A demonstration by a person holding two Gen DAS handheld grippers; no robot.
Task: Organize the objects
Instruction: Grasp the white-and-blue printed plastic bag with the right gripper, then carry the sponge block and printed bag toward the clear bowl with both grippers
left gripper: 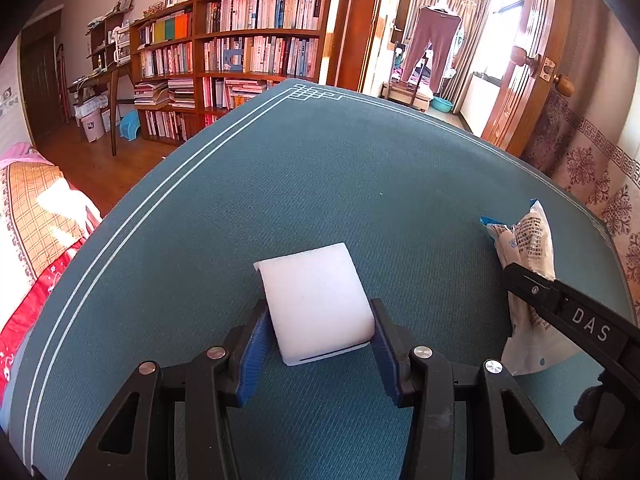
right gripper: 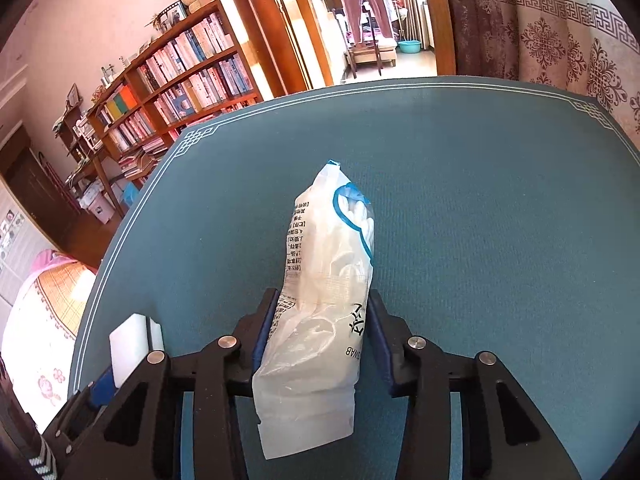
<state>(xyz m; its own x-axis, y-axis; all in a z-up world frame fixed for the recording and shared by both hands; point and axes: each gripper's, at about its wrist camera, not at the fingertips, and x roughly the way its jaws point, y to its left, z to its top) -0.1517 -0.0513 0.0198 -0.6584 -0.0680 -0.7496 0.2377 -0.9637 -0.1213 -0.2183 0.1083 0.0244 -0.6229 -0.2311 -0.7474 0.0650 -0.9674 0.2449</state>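
Observation:
My left gripper (left gripper: 318,332) is shut on a white foam block (left gripper: 314,296), held over the teal table mat (left gripper: 320,184). The block also shows at the lower left of the right wrist view (right gripper: 130,344). My right gripper (right gripper: 322,320) is shut on a clear plastic bag of cotton swabs (right gripper: 320,300) with blue trim and black print, which points away along the fingers. In the left wrist view the bag (left gripper: 528,248) and the right gripper's black arm (left gripper: 568,308) are at the right.
The teal mat (right gripper: 480,220) with white border lines covers the table. A patterned curtain (right gripper: 560,40) hangs behind its far right edge. A bookshelf (left gripper: 240,48) stands across the room. A bed with a checked cover (left gripper: 36,216) lies left of the table.

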